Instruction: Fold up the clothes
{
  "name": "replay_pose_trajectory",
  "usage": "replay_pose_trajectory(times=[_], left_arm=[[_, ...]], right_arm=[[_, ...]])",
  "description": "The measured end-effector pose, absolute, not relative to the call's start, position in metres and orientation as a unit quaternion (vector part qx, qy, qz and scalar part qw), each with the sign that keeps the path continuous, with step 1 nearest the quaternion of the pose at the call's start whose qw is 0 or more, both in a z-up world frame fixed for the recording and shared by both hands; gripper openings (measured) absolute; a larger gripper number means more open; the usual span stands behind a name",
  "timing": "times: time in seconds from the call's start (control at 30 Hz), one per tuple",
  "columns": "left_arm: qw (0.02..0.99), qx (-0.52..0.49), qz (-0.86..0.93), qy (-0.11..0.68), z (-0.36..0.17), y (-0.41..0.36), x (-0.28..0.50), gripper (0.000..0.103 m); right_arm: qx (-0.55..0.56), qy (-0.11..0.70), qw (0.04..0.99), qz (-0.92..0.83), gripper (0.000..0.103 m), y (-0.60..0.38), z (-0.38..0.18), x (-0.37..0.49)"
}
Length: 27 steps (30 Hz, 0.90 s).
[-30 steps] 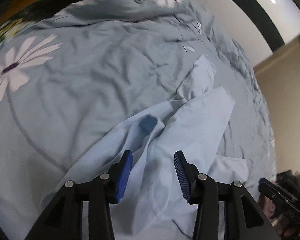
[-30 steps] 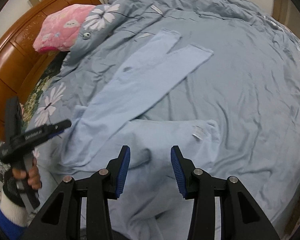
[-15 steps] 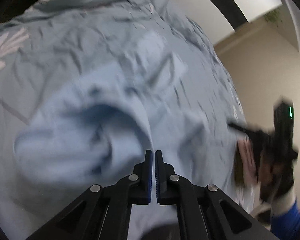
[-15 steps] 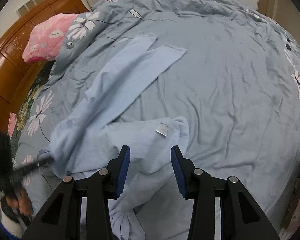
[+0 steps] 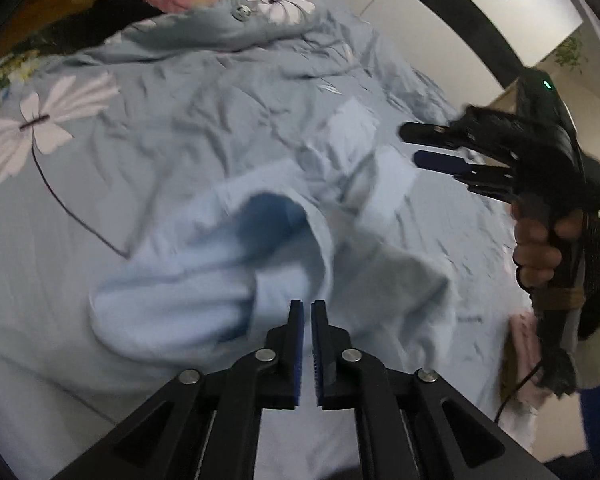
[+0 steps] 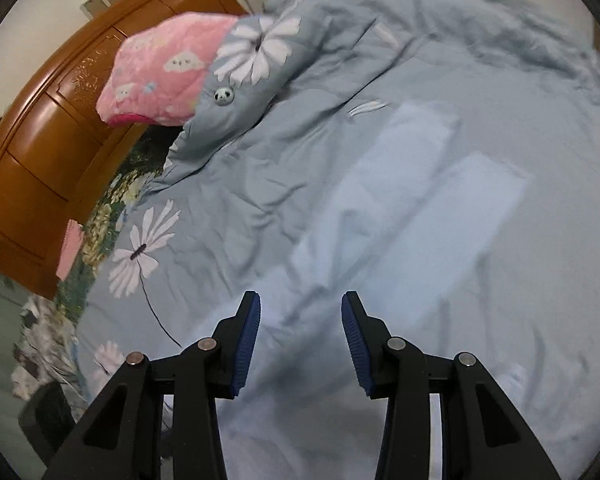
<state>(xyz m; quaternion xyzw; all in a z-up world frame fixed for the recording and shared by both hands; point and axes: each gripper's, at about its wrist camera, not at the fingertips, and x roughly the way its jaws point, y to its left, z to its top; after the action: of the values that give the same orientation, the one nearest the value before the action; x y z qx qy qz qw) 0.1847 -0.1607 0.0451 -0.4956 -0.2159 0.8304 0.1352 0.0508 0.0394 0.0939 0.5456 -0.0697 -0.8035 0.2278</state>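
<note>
Since a second ago the left hand-held gripper point(image 5: 307, 310) has gone from spread to nearly pressed together, with only a thin slit between its blue pads, and the pale blue garment point(image 5: 228, 264) has bunched up from a flatter lay into a rumpled mound. The right hand-held gripper point(image 6: 301, 322) has lifted away from the cloth it hovered over and now shows in the left wrist view, raised in the air.

The garment lies on the bed's blue flowered duvet point(image 5: 172, 128), directly ahead of the left hand-held gripper. A raised fold of it runs down to the tips of the left pads; the pictures are too blurred to tell whether cloth is actually caught between them. A darker blue opening point(image 5: 272, 216) gapes in the mound just beyond the fingertips. Two flat strips of the garment point(image 6: 432, 184) stretch away from the mound across the duvet.

The right hand-held gripper has its jaws spread wide, nothing between them, and hangs above the garment's near part without touching it. In the left wrist view it is held by a hand point(image 5: 540, 248) to the right of the garment, above the duvet.

Beyond the garment a pink pillow point(image 6: 164, 72) pokes out from under the duvet's edge, against a wooden headboard point(image 6: 40, 140).
</note>
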Motion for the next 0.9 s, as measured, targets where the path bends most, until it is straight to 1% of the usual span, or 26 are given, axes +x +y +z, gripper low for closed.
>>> replay_pose_trajectory(times=[0.07,0.1,0.13,0.17,0.3,0.37,0.4,0.43,0.47,0.5,0.53,0.6,0.7,0.9], left_arm=[[0.127,-0.505,0.825,-0.219,0.039,-0.158,0.173,0.038],[0.129,-0.506,0.823,-0.224,0.034,-0.154,0.171,0.043],[0.13,-0.506,0.821,-0.229,0.029,-0.151,0.169,0.051],[0.131,-0.507,0.82,-0.23,0.026,-0.148,0.167,0.056],[0.131,-0.514,0.817,-0.226,0.016,-0.14,0.164,0.057],[0.127,-0.516,0.818,-0.221,0.013,-0.14,0.162,0.055],[0.125,-0.517,0.818,-0.219,0.011,-0.14,0.161,0.054],[0.122,-0.518,0.818,-0.219,0.011,-0.141,0.161,0.046],[0.118,-0.519,0.818,-0.219,0.011,-0.142,0.161,0.025],[0.117,-0.522,0.816,-0.218,0.012,-0.143,0.162,0.013],[0.116,-0.525,0.815,-0.217,0.013,-0.143,0.162,0.002],[0.122,-0.522,0.815,-0.22,0.017,-0.146,0.165,0.003],[0.131,-0.505,0.826,-0.215,0.036,-0.15,0.172,0.003],[0.155,-0.45,0.863,-0.171,0.099,-0.148,0.165,0.003]], right_arm=[[0.564,-0.07,0.217,-0.793,0.045,0.028,0.078,0.034],[0.576,-0.07,0.207,-0.788,0.045,0.024,0.068,0.025],[0.588,-0.071,0.194,-0.782,0.045,0.022,0.057,0.017],[0.599,-0.073,0.182,-0.776,0.045,0.021,0.046,0.01],[0.626,-0.095,0.16,-0.757,0.045,0.02,0.017,-0.008],[0.631,-0.106,0.157,-0.752,0.045,0.018,0.009,-0.012],[0.633,-0.112,0.157,-0.75,0.037,0.017,0.007,-0.012],[0.634,-0.119,0.158,-0.748,0.019,0.016,0.005,-0.013],[0.632,-0.128,0.16,-0.747,0.012,0.017,0.007,-0.012],[0.63,-0.137,0.163,-0.747,0.004,0.017,0.008,-0.011],[0.628,-0.146,0.166,-0.746,0.002,0.018,0.009,-0.01],[0.619,-0.157,0.167,-0.751,0.001,0.023,0.019,-0.009],[0.589,-0.185,0.168,-0.769,0.001,0.043,0.049,-0.009],[0.498,-0.237,0.143,-0.822,0.001,0.114,0.143,-0.003]])
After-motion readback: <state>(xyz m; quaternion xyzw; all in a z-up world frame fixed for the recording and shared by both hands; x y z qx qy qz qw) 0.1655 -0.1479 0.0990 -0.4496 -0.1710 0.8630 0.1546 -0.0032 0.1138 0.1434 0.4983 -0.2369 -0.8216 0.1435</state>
